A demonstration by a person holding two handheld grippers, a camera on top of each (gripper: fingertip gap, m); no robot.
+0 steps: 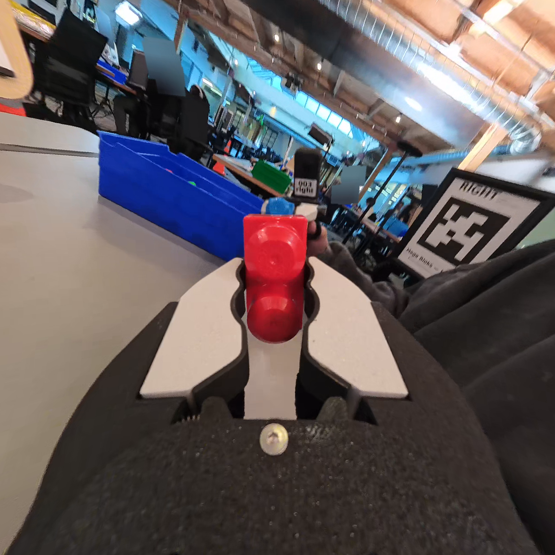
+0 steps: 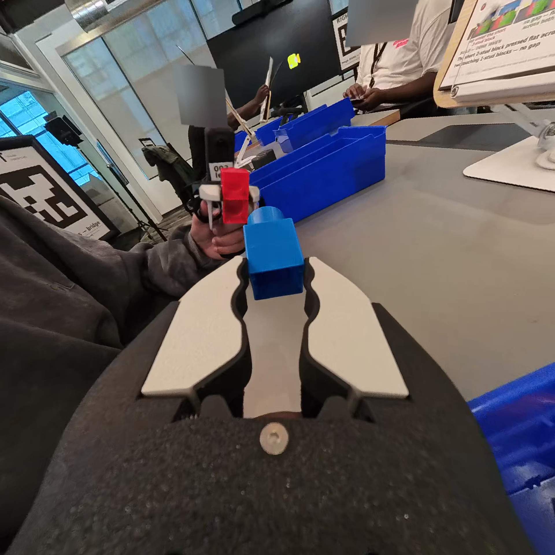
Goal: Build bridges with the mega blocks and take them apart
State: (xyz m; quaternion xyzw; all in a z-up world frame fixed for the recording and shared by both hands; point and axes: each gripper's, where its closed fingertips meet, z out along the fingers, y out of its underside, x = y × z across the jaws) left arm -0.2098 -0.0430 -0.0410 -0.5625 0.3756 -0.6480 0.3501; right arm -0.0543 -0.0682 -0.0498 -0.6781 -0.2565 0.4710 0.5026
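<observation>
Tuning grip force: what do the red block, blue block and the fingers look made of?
Red block: looks like hard glossy plastic, with highlights on its studs. Blue block: plastic too, duller sheen, sharp moulded edges. Fingers: matte, grainy pale faces over black wavy edging that may be rubber; cannot tell for sure.

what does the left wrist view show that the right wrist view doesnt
Only the left wrist view shows the red block's two studs and the ceiling ducts. Only the right wrist view shows the blue block's square body with one stud, a monitor stand and a black screen. Both show the two blocks held in closed jaws, apart, above the grey table, and a blue bin.
</observation>
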